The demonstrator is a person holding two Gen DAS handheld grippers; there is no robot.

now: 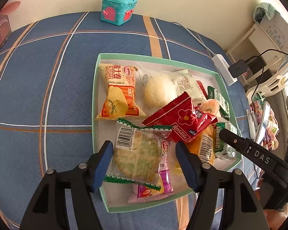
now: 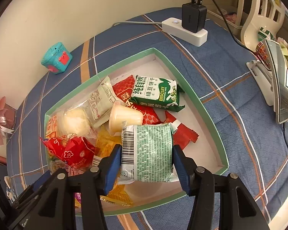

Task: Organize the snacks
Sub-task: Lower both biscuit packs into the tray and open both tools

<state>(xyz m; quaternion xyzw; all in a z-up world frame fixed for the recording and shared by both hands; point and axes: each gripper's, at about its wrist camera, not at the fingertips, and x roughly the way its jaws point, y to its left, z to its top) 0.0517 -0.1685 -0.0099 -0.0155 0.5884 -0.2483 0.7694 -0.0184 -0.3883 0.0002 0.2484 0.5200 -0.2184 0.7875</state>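
Right wrist view: right gripper (image 2: 146, 160) clamps green biscuit pack (image 2: 152, 153) over tray (image 2: 211, 118) near edge; left gripper (image 1: 144, 164) wide, pkt loose. Next: place it.

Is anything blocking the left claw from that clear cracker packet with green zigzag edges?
Nothing visible does. The left gripper straddles the clear cracker packet, which lies topmost in the green-rimmed box; a red flower-printed wrapper sits just beyond.

A tray (image 1: 218, 74) sits on a table (image 1: 48, 95), filled with snack packets. A toy box (image 1: 118, 9) stands behind it by the wall; a power strip (image 2: 184, 31) lies to its right.
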